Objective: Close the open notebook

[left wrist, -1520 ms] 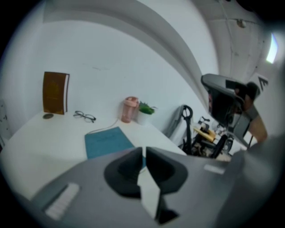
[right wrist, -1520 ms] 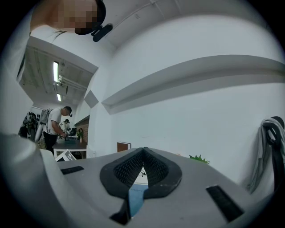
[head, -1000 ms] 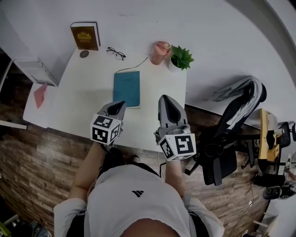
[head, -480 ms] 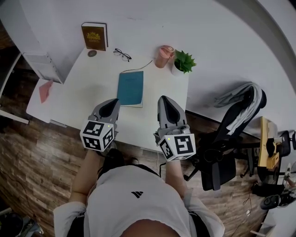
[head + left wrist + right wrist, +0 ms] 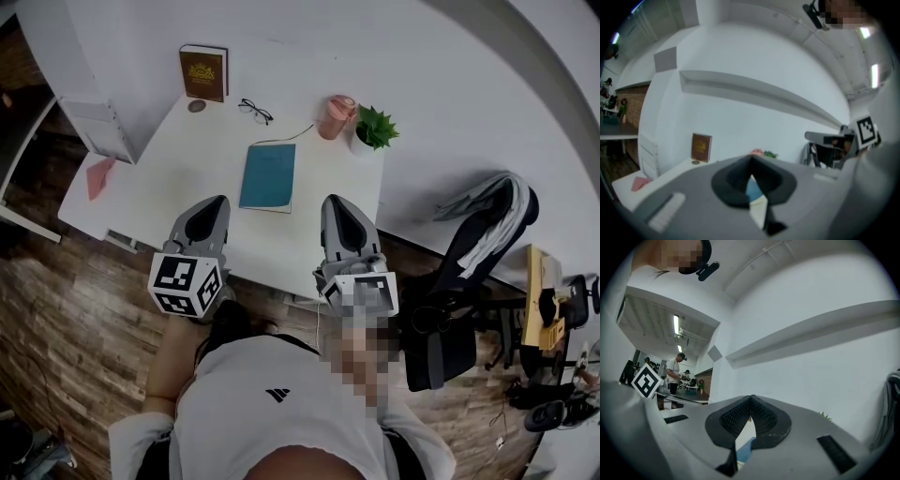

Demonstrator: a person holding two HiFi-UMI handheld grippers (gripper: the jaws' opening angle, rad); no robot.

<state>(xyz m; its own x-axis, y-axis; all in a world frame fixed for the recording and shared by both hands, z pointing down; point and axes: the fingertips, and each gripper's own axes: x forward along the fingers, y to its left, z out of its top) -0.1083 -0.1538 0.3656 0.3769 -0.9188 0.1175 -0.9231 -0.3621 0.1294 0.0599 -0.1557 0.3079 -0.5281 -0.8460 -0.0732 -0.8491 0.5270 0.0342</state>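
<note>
The teal notebook (image 5: 268,175) lies shut and flat on the white desk (image 5: 187,178), a thin dark cord running from its top edge. My left gripper (image 5: 214,202) hovers above the desk's near edge, left of the notebook, with its jaws shut and nothing between them. My right gripper (image 5: 335,202) hangs to the notebook's right, jaws shut and empty too. In the left gripper view a sliver of the teal notebook (image 5: 753,188) shows through the gap behind the shut tips (image 5: 751,161). The right gripper view shows its tips (image 5: 751,398) meeting, with the notebook (image 5: 744,449) below.
At the back of the desk stand a brown book (image 5: 203,72), glasses (image 5: 255,112), a pink cup (image 5: 336,116) and a small green plant (image 5: 374,127). A pink card (image 5: 98,177) lies at the left end. A black office chair (image 5: 469,272) with draped clothes stands to the right.
My left gripper has risen and drawn back toward me and to the left, away from the notebook. The right gripper shifted only slightly. The notebook stays shut on the desk.
</note>
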